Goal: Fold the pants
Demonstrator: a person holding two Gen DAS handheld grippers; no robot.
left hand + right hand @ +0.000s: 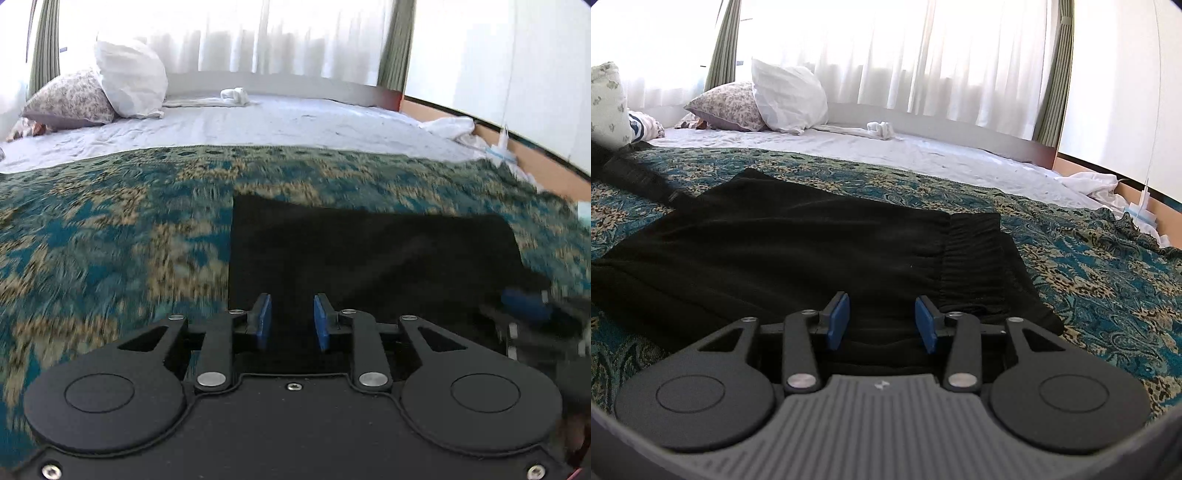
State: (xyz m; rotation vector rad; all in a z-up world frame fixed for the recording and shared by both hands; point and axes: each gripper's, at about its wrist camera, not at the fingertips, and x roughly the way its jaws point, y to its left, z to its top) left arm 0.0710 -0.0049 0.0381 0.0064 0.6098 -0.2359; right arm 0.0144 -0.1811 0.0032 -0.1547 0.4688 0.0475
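Plainly, left gripper [292,320] and right gripper [882,320] gape over unlabelled black pants [798,251].

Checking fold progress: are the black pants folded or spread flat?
Folded. The pants lie doubled on the patterned bedspread, the gathered waistband resting on a layer beneath.

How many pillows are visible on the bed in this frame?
3. A floral pillow and a white pillow leaning on it lie at the far left by the curtains; a third floral one is cut off at the left edge. Others may be hidden.
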